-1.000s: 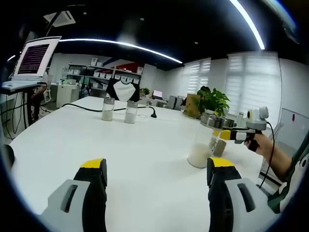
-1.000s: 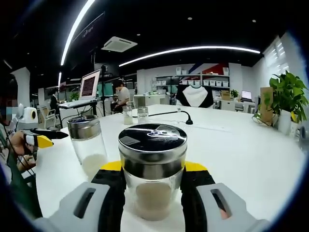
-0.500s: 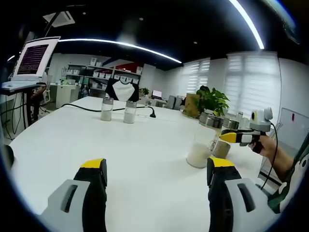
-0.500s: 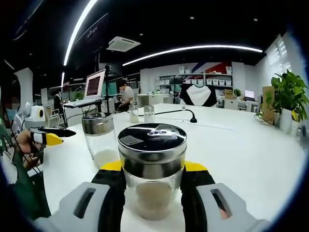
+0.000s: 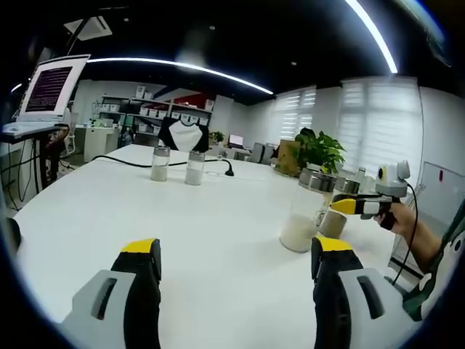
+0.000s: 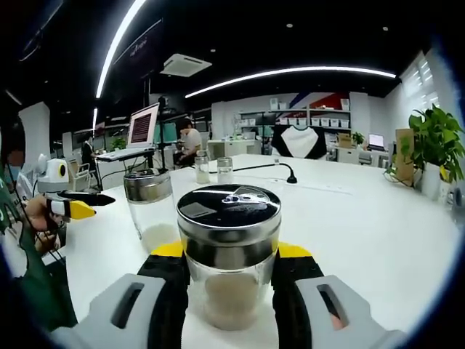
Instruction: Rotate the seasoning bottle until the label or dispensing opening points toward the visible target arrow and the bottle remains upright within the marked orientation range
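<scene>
A glass seasoning bottle (image 6: 229, 270) with a metal lid and pale powder stands upright on the white table (image 6: 363, 218). My right gripper (image 6: 229, 253) is shut on it, its yellow-tipped fingers (image 6: 168, 249) pressed against both sides. In the left gripper view the same bottle (image 5: 336, 215) sits in the right gripper (image 5: 361, 204), close behind a larger jar (image 5: 300, 215) of white powder. My left gripper (image 5: 236, 249) is open over bare table with nothing between its jaws. It also appears at the left edge of the right gripper view, as the left gripper (image 6: 70, 207) held by a hand.
The larger jar (image 6: 149, 211) stands just left of the held bottle. Two small shakers (image 5: 176, 166) and a black cable (image 5: 123, 161) lie at the table's far side. A laptop (image 5: 47, 89) on a stand is at left. A potted plant (image 5: 320, 150) stands behind.
The right gripper view has swung a little, so the larger jar now sits further right in it. In the left gripper view the right gripper has shifted slightly. The left gripper has not moved.
</scene>
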`<control>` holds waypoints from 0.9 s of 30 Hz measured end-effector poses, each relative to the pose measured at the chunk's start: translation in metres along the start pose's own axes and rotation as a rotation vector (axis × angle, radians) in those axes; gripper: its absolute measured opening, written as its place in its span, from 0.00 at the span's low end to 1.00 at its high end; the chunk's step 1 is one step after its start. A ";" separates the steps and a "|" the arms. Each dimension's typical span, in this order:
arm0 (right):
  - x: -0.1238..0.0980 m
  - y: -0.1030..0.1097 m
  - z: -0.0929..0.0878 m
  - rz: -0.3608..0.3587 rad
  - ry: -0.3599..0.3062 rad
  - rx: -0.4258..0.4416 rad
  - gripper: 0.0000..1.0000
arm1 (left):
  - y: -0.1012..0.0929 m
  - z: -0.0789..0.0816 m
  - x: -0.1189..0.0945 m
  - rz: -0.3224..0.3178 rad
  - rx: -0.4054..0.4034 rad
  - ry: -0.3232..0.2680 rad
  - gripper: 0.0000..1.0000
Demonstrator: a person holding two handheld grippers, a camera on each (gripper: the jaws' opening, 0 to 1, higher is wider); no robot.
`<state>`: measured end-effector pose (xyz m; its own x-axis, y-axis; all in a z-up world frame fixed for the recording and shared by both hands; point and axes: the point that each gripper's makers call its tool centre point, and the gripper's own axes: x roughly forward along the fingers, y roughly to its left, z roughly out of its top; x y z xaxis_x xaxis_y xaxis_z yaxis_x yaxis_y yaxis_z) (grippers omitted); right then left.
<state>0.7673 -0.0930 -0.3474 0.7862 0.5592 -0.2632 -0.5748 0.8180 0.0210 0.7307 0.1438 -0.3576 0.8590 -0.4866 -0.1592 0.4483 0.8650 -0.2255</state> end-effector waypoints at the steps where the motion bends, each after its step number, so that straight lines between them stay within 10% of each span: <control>1: 0.000 0.000 0.000 -0.001 0.001 -0.001 0.43 | 0.001 0.000 0.000 0.001 0.000 0.000 0.90; 27: 0.000 0.001 0.000 -0.145 0.006 0.038 0.43 | 0.000 0.002 -0.001 0.001 0.002 -0.003 0.89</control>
<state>0.7666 -0.0925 -0.3475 0.8587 0.4344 -0.2720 -0.4465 0.8946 0.0189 0.7301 0.1447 -0.3556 0.8603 -0.4850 -0.1571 0.4474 0.8660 -0.2234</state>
